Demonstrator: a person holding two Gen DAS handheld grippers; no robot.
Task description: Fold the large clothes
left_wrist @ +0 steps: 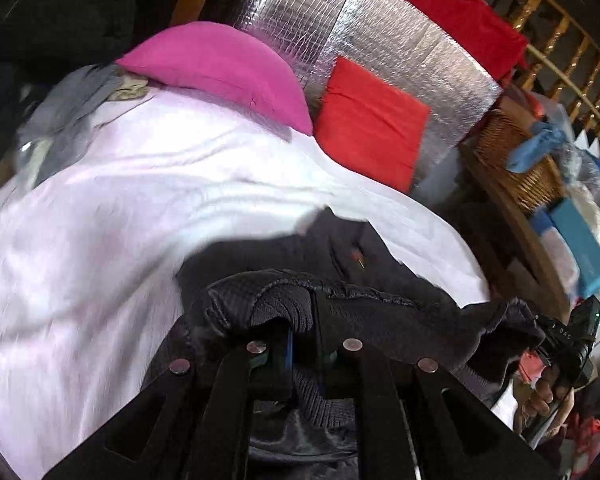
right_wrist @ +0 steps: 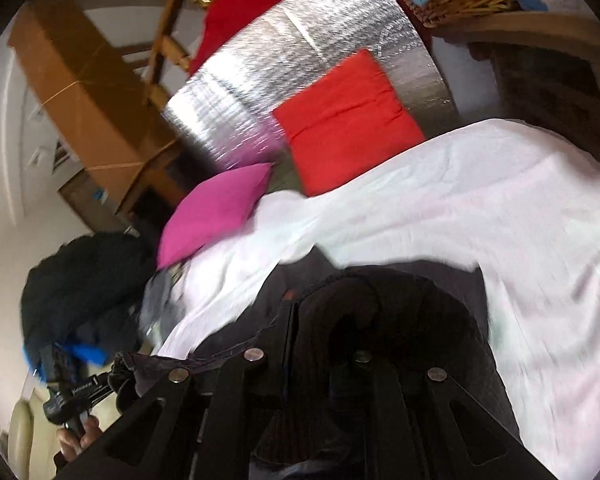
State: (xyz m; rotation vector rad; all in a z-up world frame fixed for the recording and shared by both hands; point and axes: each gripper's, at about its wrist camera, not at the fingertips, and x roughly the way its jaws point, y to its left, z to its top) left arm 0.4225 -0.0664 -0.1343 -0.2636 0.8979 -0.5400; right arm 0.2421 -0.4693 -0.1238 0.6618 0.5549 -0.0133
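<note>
Covering most of the bed, a white sheet (left_wrist: pixel 148 208) lay under the dark garment (left_wrist: pixel 284 248), which spread across its near part and rose, bunched, into both grippers. A pink cushion (left_wrist: pixel 224 68) and a red cushion (left_wrist: pixel 372 124) rested at the far edge. The left gripper (left_wrist: pixel 304 320) was clamped on the garment's ribbed hem, and the right gripper (right_wrist: pixel 364 320) pinched another fold.

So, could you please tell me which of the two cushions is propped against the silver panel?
The red cushion; the pink cushion lies on the white sheet.
</note>
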